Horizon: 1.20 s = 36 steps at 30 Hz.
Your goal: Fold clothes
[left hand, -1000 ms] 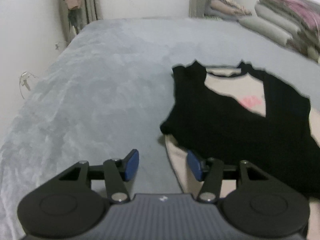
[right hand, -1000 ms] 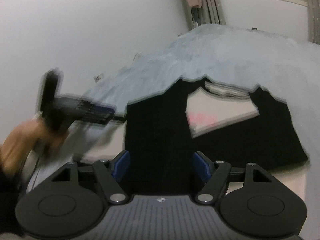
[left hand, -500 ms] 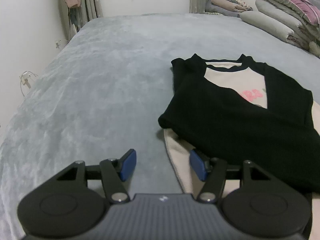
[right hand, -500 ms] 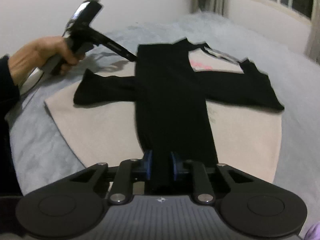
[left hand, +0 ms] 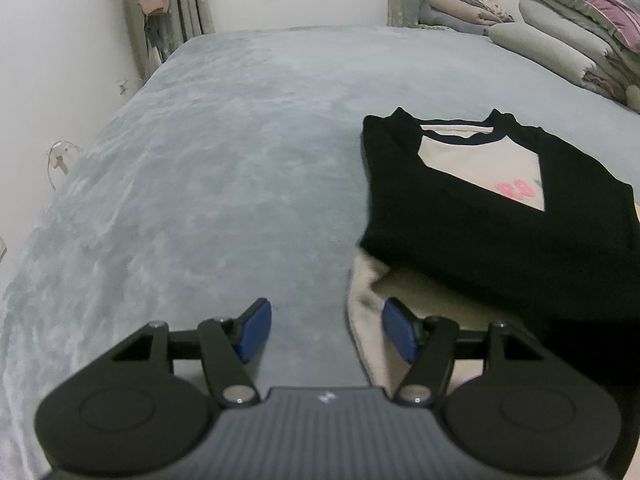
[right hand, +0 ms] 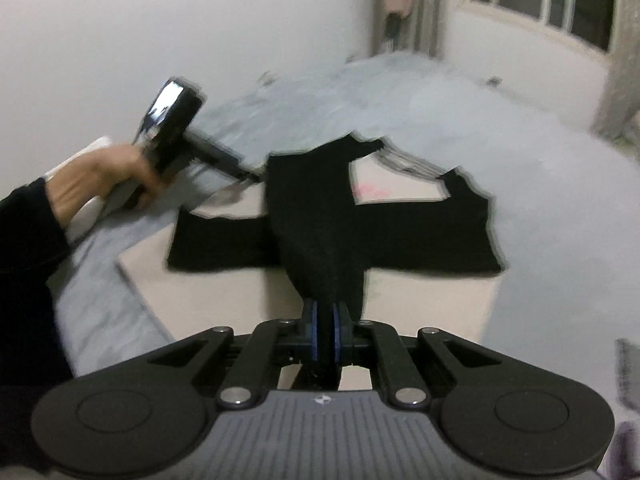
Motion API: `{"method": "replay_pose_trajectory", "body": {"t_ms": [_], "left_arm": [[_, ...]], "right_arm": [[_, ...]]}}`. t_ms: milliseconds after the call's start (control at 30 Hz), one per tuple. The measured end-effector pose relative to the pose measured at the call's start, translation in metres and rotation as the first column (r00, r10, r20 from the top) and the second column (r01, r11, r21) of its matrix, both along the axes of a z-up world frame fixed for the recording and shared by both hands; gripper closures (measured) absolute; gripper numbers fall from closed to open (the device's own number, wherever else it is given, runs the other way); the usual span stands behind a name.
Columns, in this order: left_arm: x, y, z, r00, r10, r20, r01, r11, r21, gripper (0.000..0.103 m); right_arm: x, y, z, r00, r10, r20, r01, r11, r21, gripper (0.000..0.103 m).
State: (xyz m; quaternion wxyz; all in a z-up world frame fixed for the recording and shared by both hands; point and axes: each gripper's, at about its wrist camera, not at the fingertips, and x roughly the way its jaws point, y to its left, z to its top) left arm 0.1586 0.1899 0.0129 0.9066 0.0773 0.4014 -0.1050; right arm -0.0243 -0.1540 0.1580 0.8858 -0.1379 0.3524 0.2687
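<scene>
The left hand-held gripper (left hand: pixel 326 330) has a matte black body with a ribbed grey centre panel bearing a small white mark. Two round black discs flank the panel. Black linkage bars with silver pivot screws run to the fingers, which end in blue pads (left hand: pixel 256 330). The right hand-held gripper (right hand: pixel 325 330) has the same black frame, ribbed grey panel, silver screws and blue pads. The person's left hand (right hand: pixel 102 176) comes out of a black long sleeve (right hand: pixel 28 236).

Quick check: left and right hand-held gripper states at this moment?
Left hand-held gripper: open, holding nothing, over the bed.
Right hand-held gripper: closed on the shirt's black sleeve.
</scene>
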Motion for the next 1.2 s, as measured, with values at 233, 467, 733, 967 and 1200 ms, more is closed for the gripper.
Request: {"method": "replay_pose_trajectory", "body": {"t_ms": [233,467,733,967,1200], "left_arm": [[0.004,-0.012,0.000,0.997,0.015,0.078,-0.018,0.999,0.035,0.043],[0.013,-0.011,-0.003,0.993,0.067,0.096,-0.073,0.996,0.060,0.030],[0.016,0.013,0.004,0.986,0.155,0.057,-0.151,0.986,-0.073,0.030],[0.008,0.020,0.019,0.982,0.180,0.050,-0.171,0.975,-0.145,0.028],[0.020,0.028,-0.002,0.976,0.216,-0.014,-0.214,0.954,-0.208,0.028]], "right_arm": [[0.000,0.002,-0.026,1.000,-0.007,-0.026,0.008,0.999,0.044,0.095],[0.005,0.009,-0.053,0.998,-0.043,-0.038,0.043,0.999,-0.006,0.094],[0.003,-0.032,-0.048,0.985,0.050,-0.168,0.008,0.945,0.328,0.053],[0.029,-0.077,-0.072,0.962,-0.140,-0.235,0.212,0.924,0.319,0.052],[0.014,-0.036,-0.095,0.973,-0.105,-0.207,0.147,0.970,0.196,0.082]]}}
